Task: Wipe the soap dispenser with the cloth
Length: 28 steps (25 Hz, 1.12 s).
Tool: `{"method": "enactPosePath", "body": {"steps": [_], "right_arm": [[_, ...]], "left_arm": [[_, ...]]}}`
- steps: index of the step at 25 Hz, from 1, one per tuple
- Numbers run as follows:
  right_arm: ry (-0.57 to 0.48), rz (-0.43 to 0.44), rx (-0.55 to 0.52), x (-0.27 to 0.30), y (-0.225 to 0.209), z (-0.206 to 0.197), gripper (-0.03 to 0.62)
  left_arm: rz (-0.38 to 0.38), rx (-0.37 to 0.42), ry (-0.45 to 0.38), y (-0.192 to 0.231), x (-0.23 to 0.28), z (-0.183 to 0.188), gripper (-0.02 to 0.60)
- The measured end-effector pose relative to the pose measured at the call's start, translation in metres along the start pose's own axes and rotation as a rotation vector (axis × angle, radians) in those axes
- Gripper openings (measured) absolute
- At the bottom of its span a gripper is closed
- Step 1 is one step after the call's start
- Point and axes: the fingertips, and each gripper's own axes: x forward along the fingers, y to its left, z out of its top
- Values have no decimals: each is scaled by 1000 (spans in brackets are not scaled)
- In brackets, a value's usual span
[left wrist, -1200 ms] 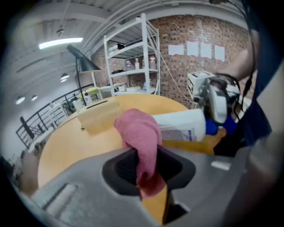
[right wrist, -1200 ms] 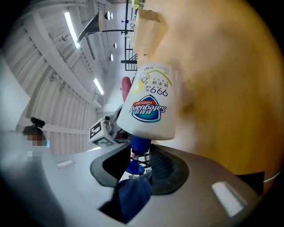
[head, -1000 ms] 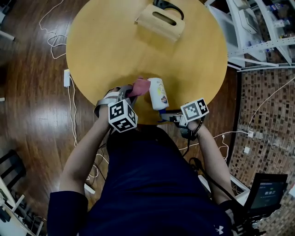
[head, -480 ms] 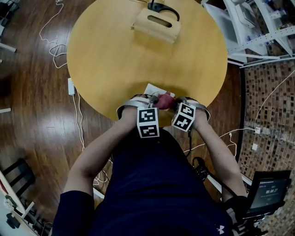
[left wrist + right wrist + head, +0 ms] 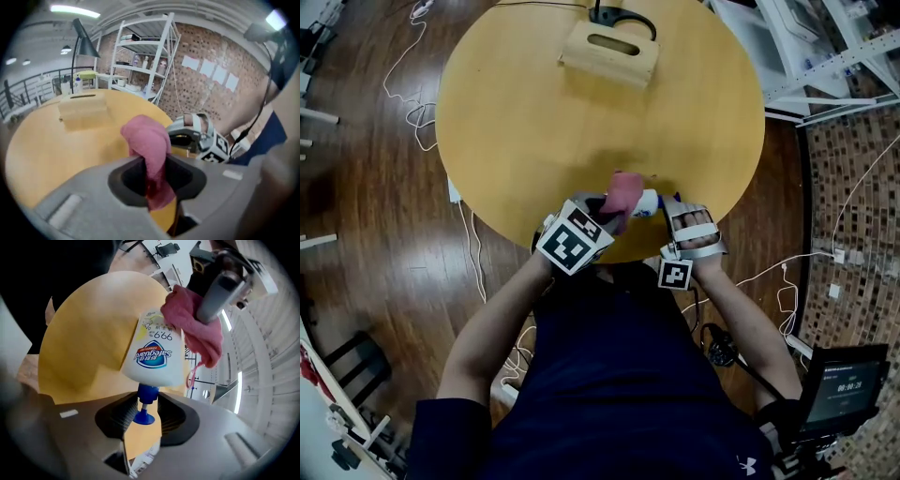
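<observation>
The soap dispenser (image 5: 152, 350), a white bottle with a blue pump, was held clear of the surface over the near edge of the table (image 5: 534, 112), its body pointing away from the right gripper (image 5: 143, 411), whose jaws were pinched on the blue pump neck. The pink cloth (image 5: 147, 140) was bunched against the far upper corner of the bottle and appeared to touch it there, though the overlap in the right gripper view left the contact uncertain. The left gripper (image 5: 153, 173) had its jaws pressed together on the cloth, with a fold hanging below them. Judged from this arrangement, the wiping step itself was in hand. The next move would call for drawing the cloth along the bottle's side while the right gripper held the neck firm, and for rolling the bottle to present unwiped faces. The table was round, of pale yellow wood, bare except for a wooden box (image 5: 609, 54) at its far side. Around it lay a dark wooden floor (image 5: 384, 244) strewn with white cables (image 5: 408, 66). A white shelf rack (image 5: 145, 56) and a black lamp (image 5: 83, 44) stood before a brick wall (image 5: 211, 61).
</observation>
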Motion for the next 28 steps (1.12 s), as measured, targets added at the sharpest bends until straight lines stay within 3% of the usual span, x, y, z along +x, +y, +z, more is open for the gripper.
{"method": "enactPosePath", "body": {"steps": [2,3,6,10,13,16,20,24,26,28], "right_arm": [[-10,-48,-25,-7,3,6,145],[-12,-56,-29,-10,6,9,176],[-19,-8,36,-21,21,14,227],[-49,50,312,-37,22,4,225],[-116,113,530,-47,8,1,206],[-241,230,648,-50,1,28,229],[-288,324,653,-30,-4,57,302],[-216,516,626,0,15,65,348],[-164,571,567,12,23,62,413],[-130,608,549,22,24,56,416]], "left_arm": [[-57,-101,-1,-17,13,-5,94],[-67,-113,16,-23,19,-14,94],[-77,-39,111,-38,33,-60,94],[-103,-30,158,-49,37,-93,94],[-83,-28,110,-44,29,-87,94],[-31,-8,53,-33,13,-77,94],[73,-51,-20,-10,-22,-63,94],[125,-80,-65,4,-49,-60,94],[136,-98,-76,8,-56,-64,94],[140,-113,-86,12,-58,-67,94]]}}
